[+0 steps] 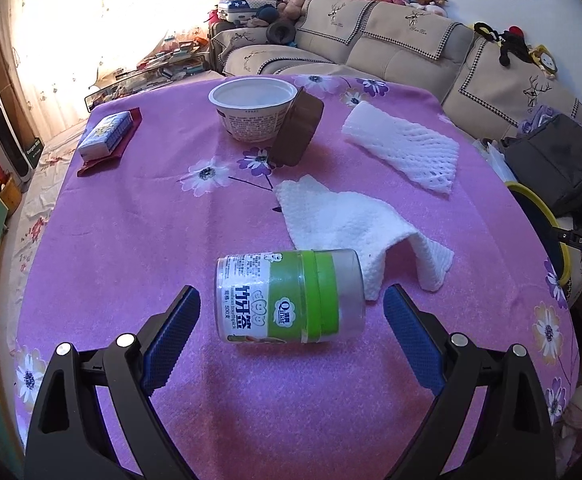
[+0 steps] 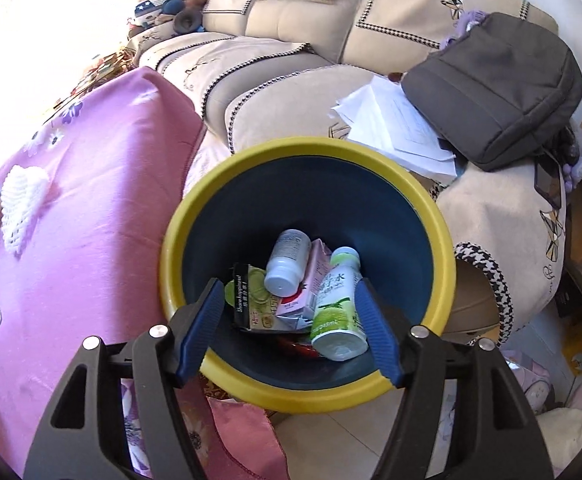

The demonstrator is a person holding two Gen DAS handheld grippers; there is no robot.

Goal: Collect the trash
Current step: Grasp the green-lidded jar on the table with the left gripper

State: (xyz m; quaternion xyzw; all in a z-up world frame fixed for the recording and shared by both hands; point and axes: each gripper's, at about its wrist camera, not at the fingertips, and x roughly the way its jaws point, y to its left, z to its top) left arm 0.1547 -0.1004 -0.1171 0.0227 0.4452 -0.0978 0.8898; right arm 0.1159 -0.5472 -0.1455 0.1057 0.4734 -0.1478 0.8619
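The left tool (image 1: 291, 320) is held open over the purple flowered surface (image 1: 131, 240), its blue pads on either side of a green-labelled jar (image 1: 287, 296) lying on its side; neither pad is seen to touch it. Just beyond the jar a white paper towel (image 1: 351, 224) is spread, and farther off a foam net sleeve (image 1: 403, 148), a white paper bowl (image 1: 251, 108) with a brown lid (image 1: 297, 132) leaning on it, and a tissue pack (image 1: 105, 136) are seen. The right tool (image 2: 287, 320) is held open and empty above a yellow-rimmed bin (image 2: 371, 152), inside which a green bottle (image 2: 337, 308), a white bottle (image 2: 287, 260), a pink carton (image 2: 303, 292) and a snack packet (image 2: 251, 296) are lying. Behind the bin, a sofa (image 2: 291, 40) carries a grey bag (image 2: 495, 88).
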